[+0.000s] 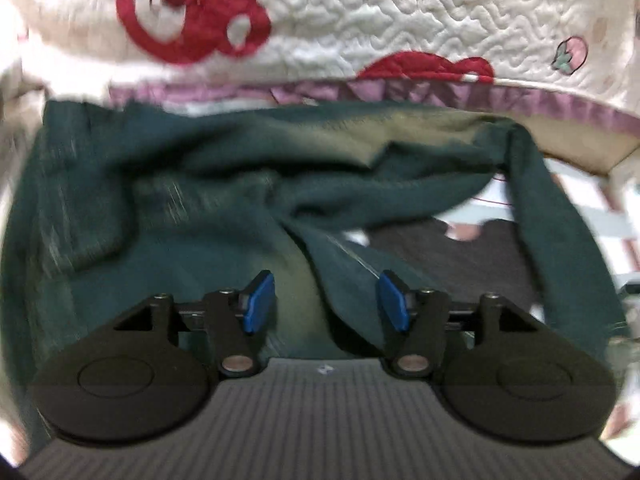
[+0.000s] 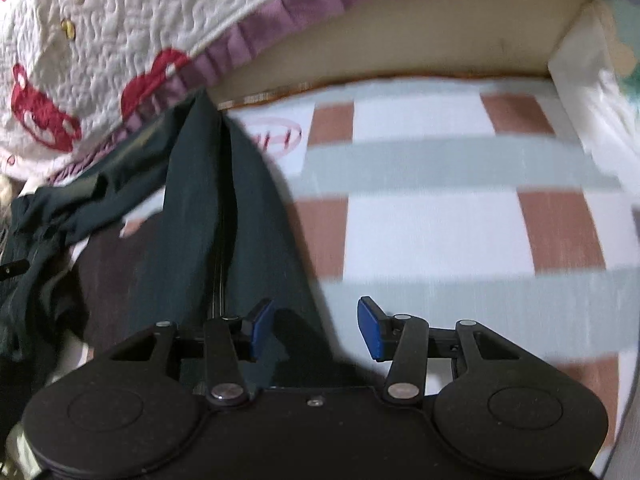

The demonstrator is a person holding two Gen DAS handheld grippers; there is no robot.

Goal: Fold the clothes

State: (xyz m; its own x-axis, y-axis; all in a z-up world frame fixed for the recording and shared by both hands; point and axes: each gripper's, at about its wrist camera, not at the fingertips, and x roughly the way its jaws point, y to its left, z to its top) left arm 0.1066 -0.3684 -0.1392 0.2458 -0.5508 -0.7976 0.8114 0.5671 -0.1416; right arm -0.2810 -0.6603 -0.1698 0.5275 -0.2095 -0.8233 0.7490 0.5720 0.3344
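Writing: none can be read; a red oval mark on the floor mat is too blurred to make out.
Quilt: a cream quilt with red bear shapes and a small strawberry runs across the top of the left wrist view; its purple frill hangs along the edge. In the right wrist view the quilt fills the upper left.
Trousers, place: dark green trousers lie bunched below the frill, filling the left and middle of the left wrist view.
Trousers, direction: one leg stretches long and narrow from the frill down toward the right gripper, its long axis running near to far in the right wrist view; the crumpled rest sits at the left edge.
Left gripper: the left gripper hangs over the cloth with its blue pads spread apart; a fold of cloth lies in the gap between them, neither pad pressing it.
Right gripper: the right gripper is spread wide, holding nothing; the leg's right edge lies between the pads, the left pad over cloth, the right pad over the mat.
Floor mat: a checked mat of white, brown and pale green squares covers the right half of the right wrist view.
Blur: both views are smeared by motion.
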